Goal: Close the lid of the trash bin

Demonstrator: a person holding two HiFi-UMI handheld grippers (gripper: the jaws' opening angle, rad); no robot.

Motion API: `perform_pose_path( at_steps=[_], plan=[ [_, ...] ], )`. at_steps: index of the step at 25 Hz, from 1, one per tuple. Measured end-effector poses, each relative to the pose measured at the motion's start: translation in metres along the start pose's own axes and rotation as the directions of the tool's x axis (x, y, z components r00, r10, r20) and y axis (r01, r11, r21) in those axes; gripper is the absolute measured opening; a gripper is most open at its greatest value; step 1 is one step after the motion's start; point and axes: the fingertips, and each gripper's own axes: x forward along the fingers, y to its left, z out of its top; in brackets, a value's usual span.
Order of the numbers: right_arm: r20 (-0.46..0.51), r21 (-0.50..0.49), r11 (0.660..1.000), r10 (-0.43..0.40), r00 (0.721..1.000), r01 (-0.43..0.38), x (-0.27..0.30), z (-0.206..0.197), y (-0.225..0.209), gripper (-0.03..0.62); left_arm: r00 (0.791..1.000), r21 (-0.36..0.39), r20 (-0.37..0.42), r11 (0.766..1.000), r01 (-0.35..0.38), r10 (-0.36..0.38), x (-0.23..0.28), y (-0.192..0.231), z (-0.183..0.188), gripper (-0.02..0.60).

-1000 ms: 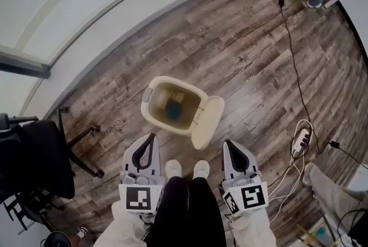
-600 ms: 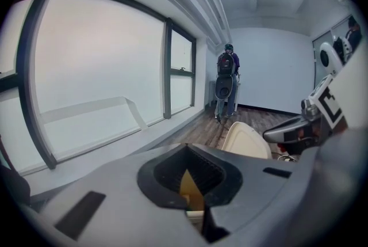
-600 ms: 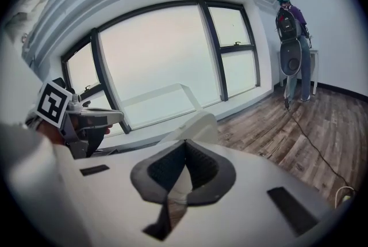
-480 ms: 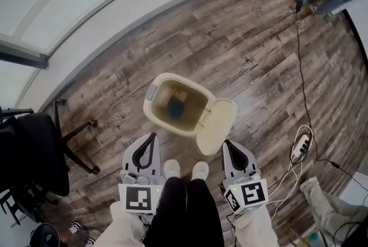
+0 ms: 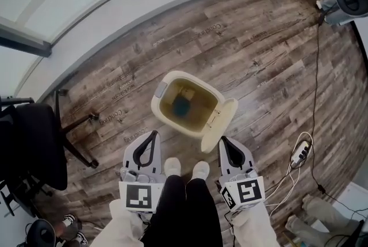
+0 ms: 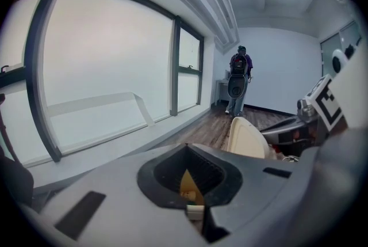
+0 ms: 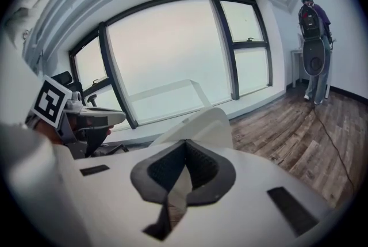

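Floor [image 5: 259, 67]: wood planks; the trash bin [image 5: 156, 109] stands mid-floor, well off the window edge
Lid [image 5: 218, 125]: swung open at the bin's right rim; closing looks not yet begun, all of it is left
Left gripper [image 5: 153, 134]: fingers pressed together, empty, near the bin
Right gripper [image 5: 224, 140]: fingers pressed together, empty, just beside the lid, not touching

Trash bin [image 5: 155, 106]: sitting open on the floor at my 12 o'clock, something teal lying inside.
Lid [image 5: 220, 124]: hanging out at the bin's 4 o'clock.
Left gripper [image 5: 152, 137]: I'm holding it at the bin's 7 o'clock, tips meeting.
Right gripper [image 5: 225, 140]: I'm holding it just below the lid.
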Motion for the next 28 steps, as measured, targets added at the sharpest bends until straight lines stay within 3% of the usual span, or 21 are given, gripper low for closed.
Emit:
perform_pose_path(
  at_steps=[8,19,28],
  plan=[
    [0.001,-0.044,0.996,0.075,0.997,-0.075,0.037,0.005,0.026,0.023,1.000,-0.020,0.003,0.999,-0.029,0.029,-0.002,0.017,-0.007,0.006],
    [-0.071,-0.061,0.992,0.105,0.992,-0.109,0.075,-0.022,0.038,0.023,0.996,-0.079,-0.016,0.993,-0.090,0.089,-0.015,0.045,-0.029,0.006],
    [-0.117,-0.110,0.982,0.138,0.984,-0.151,0.114,-0.044,0.047,0.023,0.996,-0.095,-0.018,0.992,-0.083,0.082,-0.004,0.042,-0.049,0.006]
  ],
)
